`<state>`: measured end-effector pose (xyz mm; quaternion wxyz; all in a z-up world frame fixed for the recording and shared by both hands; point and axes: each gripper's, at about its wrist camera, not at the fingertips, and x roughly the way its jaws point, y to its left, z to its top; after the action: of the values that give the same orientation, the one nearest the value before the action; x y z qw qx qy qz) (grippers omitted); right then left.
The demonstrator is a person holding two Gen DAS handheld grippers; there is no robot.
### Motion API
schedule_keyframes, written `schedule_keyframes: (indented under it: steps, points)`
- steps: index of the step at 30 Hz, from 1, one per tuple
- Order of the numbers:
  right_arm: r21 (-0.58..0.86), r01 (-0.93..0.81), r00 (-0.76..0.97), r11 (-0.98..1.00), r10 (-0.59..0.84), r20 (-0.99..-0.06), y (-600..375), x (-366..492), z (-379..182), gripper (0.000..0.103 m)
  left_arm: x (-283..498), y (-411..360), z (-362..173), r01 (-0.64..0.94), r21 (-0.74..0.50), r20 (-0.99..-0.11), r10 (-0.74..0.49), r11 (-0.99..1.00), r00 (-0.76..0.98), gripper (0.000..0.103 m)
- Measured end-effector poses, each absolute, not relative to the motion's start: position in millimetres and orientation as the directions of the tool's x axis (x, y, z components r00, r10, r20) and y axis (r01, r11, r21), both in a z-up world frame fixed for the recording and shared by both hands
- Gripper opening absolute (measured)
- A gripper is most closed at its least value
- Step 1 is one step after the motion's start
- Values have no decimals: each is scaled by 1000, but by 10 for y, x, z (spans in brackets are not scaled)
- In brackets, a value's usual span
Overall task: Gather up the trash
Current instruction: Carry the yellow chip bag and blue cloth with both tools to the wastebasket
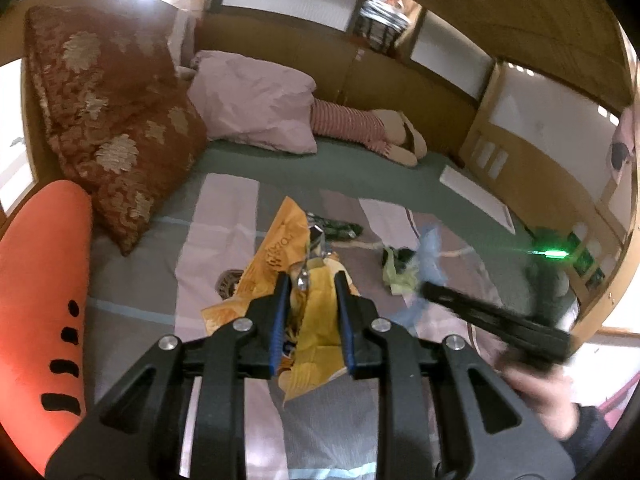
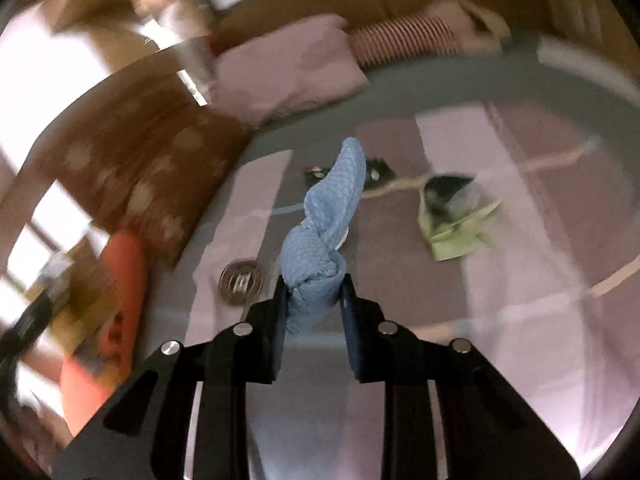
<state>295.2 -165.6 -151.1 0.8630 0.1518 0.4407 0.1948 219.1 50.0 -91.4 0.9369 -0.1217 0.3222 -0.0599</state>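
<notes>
The left wrist view shows the left gripper (image 1: 310,280) pinching a crumpled yellow snack bag (image 1: 308,320) between its blue pads, above a bed (image 1: 224,360) with a pink and grey striped cover. At about ten o'clock from the bag a brown flowered cushion (image 1: 112,128) leans, and a pink pillow (image 1: 256,100) lies at twelve o'clock. At three o'clock the right gripper (image 1: 430,286) comes in, blurred, with a hand (image 1: 536,396) behind it. The right wrist view shows the right gripper (image 2: 314,284) pressed together on a twisted blue cloth (image 2: 324,232). At two o'clock from the cloth a light green wrapper (image 2: 456,236) lies on the cover, and a round metal lid (image 2: 239,282) lies at eight o'clock.
</notes>
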Motion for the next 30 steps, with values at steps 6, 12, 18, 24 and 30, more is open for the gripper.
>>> schedule_keyframes:
  steps: [6,12,18,24,30]
  points:
    - [135,-301,702,944,316,-639,-1668,1923,-1025,26,2165,42,-1066,106,-213,-622,-219,971,752,24]
    - [138,-296,722,945,315,-616,-1718,1821,-1092,26,2143,-210,-1218,132,-171,-648,-213,976,731,24]
    - [139,-302,708,943,320,-630,-1692,1774,-1111,26,2163,-207,-1242,126,-162,-654,-203,979,729,24]
    - [144,-296,707,944,318,-632,-1700,1780,-1125,26,2148,-187,-1213,121,-161,-650,-198,979,734,24]
    - [133,-292,724,947,310,-617,-1733,1751,-1060,26,2148,-177,-1224,123,-165,-656,-202,979,727,24]
